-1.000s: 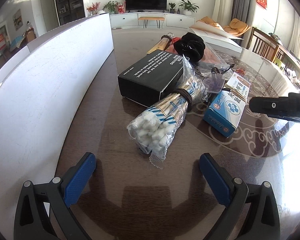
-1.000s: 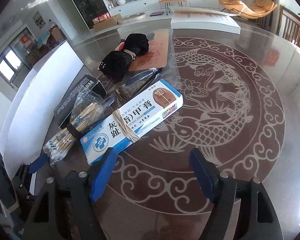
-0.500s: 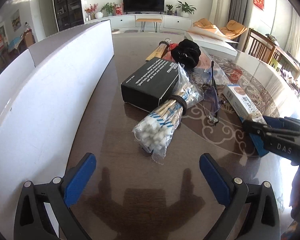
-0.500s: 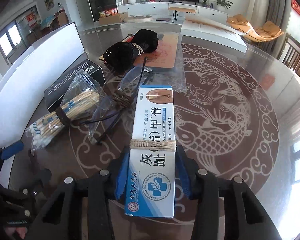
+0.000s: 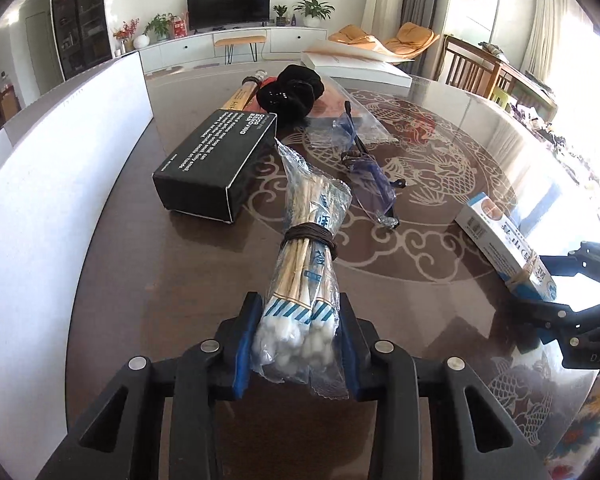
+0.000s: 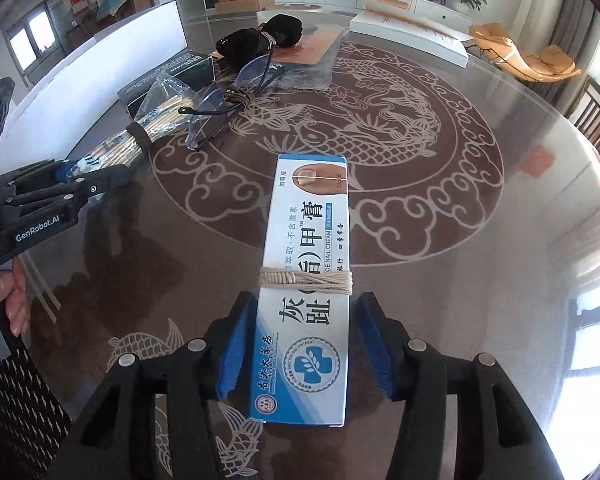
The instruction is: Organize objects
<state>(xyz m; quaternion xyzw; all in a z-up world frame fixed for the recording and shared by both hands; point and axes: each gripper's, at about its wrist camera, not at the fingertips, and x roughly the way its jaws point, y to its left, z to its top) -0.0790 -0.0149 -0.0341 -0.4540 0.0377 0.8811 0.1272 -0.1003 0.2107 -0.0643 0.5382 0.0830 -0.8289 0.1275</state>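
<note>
Left gripper (image 5: 296, 340) jaws clamped cotton swab bundle (image 5: 304, 272) at its cotton end, bundle stretching forward over table (image 5: 172, 280). Right gripper (image 6: 304, 352) jaws closed against sides of cream box (image 6: 306, 280), box wrapped with string. Beyond lay glasses (image 5: 370, 184), black box (image 5: 220, 160), black pouch (image 5: 292, 92).

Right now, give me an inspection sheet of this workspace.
Surface: round dark table, glossy, fish pattern.
Job's things: cotton swab bundle and nail cream box, each tied with cord.
Clutter: black box, safety glasses, black cloth bundle, white board.
Grippers: left claw shut on the swabs; right claw shut on the box.
Cables: nothing seen.
Surroundings: TV, chairs.
</note>
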